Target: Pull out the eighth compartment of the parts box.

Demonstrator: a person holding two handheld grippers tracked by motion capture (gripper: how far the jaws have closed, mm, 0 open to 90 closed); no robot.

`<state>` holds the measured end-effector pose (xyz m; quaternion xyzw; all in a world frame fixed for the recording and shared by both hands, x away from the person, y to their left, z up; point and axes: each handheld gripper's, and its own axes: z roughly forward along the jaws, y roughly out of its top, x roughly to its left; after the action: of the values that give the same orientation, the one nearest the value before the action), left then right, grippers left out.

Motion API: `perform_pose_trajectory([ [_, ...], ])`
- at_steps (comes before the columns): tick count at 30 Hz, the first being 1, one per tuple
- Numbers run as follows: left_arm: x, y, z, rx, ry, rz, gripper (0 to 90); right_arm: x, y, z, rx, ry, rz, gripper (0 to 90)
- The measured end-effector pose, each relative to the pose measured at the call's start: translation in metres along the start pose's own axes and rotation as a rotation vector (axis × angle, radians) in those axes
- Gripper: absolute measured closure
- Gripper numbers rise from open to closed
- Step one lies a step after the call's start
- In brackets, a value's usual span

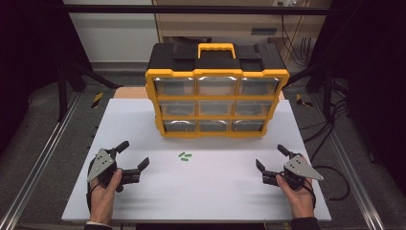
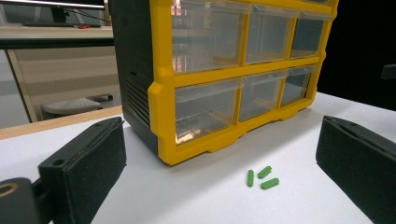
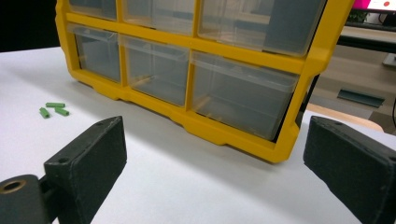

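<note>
Left gripper (image 1: pixel 131 155): I see it released, nearer the pegs.
Right gripper (image 1: pixel 271 157): released, farther off.
Green pegs (image 1: pixel 185 156): on counter (image 1: pixel 215 191), right of left gripper, before organizer (image 1: pixel 218 91).

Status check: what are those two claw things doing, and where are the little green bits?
Left gripper open, empty. Right gripper open, empty. Three green pegs loose on the white table, before the yellow drawer cabinet, nearer the left gripper. Nothing in the way.
</note>
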<state>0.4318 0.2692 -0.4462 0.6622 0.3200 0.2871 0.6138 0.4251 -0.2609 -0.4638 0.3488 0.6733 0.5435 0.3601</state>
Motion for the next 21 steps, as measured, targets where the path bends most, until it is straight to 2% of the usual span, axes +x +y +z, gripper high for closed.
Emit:
perform_pose_trajectory([
  [11, -0.0026, -0.0001, 0.0061, 0.03, -0.021, 0.021, 1.0, 0.0025, -0.0014, 0.0022, 0.039, 0.003, -0.01, 3.8],
  [18, -0.0005, 0.0002, 0.0052, 0.019, -0.016, 0.004, 1.1, -0.0002, -0.0012, 0.0013, 0.023, 0.0, 0.003, 3.8],
  [21, -0.0014, -0.0002, 0.0053, 0.024, -0.02, 0.01, 1.0, 0.0005, -0.0002, 0.0005, 0.024, 0.002, 0.011, 3.8],
])
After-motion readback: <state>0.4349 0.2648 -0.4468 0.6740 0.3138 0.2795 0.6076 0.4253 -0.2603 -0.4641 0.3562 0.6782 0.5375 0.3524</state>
